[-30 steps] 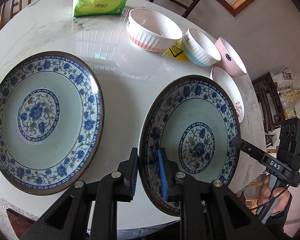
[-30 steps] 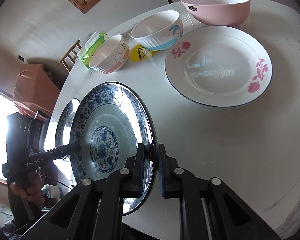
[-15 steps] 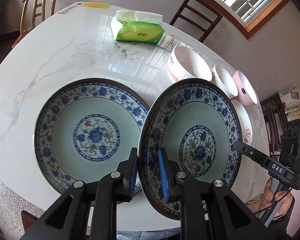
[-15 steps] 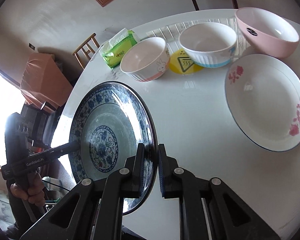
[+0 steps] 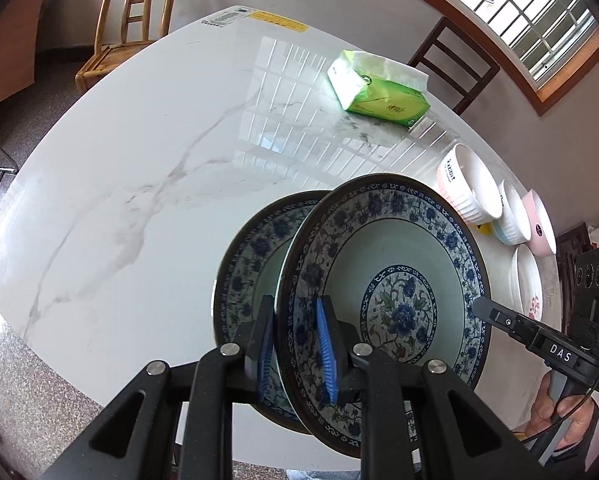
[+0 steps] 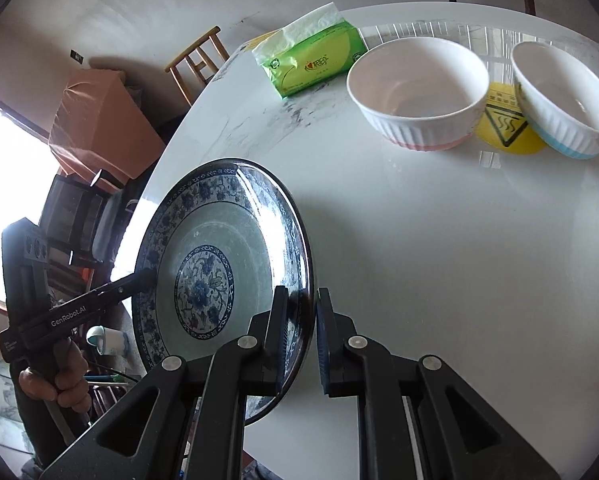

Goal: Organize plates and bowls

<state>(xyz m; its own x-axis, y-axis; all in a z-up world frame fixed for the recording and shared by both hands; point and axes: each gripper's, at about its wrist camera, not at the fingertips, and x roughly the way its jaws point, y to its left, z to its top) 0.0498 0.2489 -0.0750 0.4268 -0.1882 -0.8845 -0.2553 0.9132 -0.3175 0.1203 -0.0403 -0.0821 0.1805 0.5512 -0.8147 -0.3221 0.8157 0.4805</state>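
Note:
Both my grippers are shut on the rim of one blue-patterned plate (image 5: 395,280), which is held up, tilted, above the table. My left gripper (image 5: 295,340) grips its left rim; my right gripper (image 6: 301,328) grips its right rim, and the plate (image 6: 227,256) shows there too. A second matching plate (image 5: 251,268) lies on the white marble table (image 5: 147,168), partly hidden behind the held one. Three bowls stand at the right: a pink-banded one (image 6: 417,88), a blue-banded one (image 6: 563,96) and a pink one (image 5: 541,228). A white rose plate (image 5: 527,284) lies past them.
A green tissue pack (image 5: 379,88) lies at the table's far side. A yellow warning sticker (image 6: 505,124) sits between the two bowls. Wooden chairs (image 5: 131,24) stand around the table. The table's near edge runs just below the held plate.
The held plate has moved left and now overlaps the plate on the table. Both grippers moved with it and kept their grip. The bowls have slid to the right in both views.

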